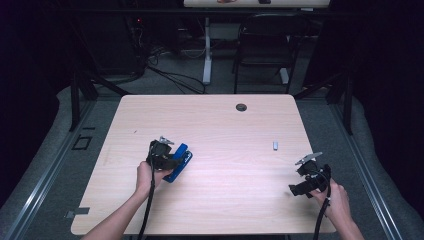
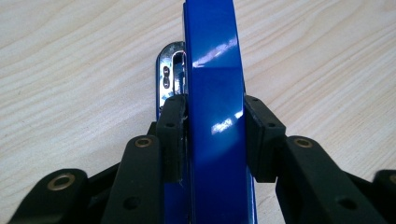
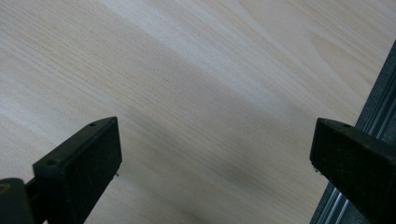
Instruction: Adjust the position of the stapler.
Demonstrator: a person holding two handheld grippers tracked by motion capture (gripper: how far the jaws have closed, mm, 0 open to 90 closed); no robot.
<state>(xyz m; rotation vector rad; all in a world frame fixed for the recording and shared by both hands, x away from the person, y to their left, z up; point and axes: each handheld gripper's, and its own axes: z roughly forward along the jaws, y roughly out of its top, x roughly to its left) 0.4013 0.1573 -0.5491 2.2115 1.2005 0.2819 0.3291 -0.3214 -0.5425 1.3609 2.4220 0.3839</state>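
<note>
From the high view, the left hand-held gripper (image 1: 172,159) clamps a blue stapler (image 1: 181,164) lying on the wooden surface (image 1: 225,200) left of centre. The right hand-held gripper (image 1: 295,190) hovers near the right edge, well apart from it. A small grey piece (image 1: 275,145) lies between them, farther back.

In the left gripper view, the pads (image 2: 172,135) press the stapler's (image 2: 215,140) blue sides, probably to squeeze or steady it; its chrome nose (image 2: 169,77) points away.

In the right gripper view, the jaws stand wide over bare surface (image 3: 196,93), holding nothing, seemingly waiting. No containers are present.

High view: above the person's side, looking forward and down over the whole pale wooden table (image 1: 225,130).
Left gripper view: close, along its jaws, onto glossy blue stapler (image 2: 215,116).
Right gripper view: close, down at tabletop.
Shared: table surface.
</note>
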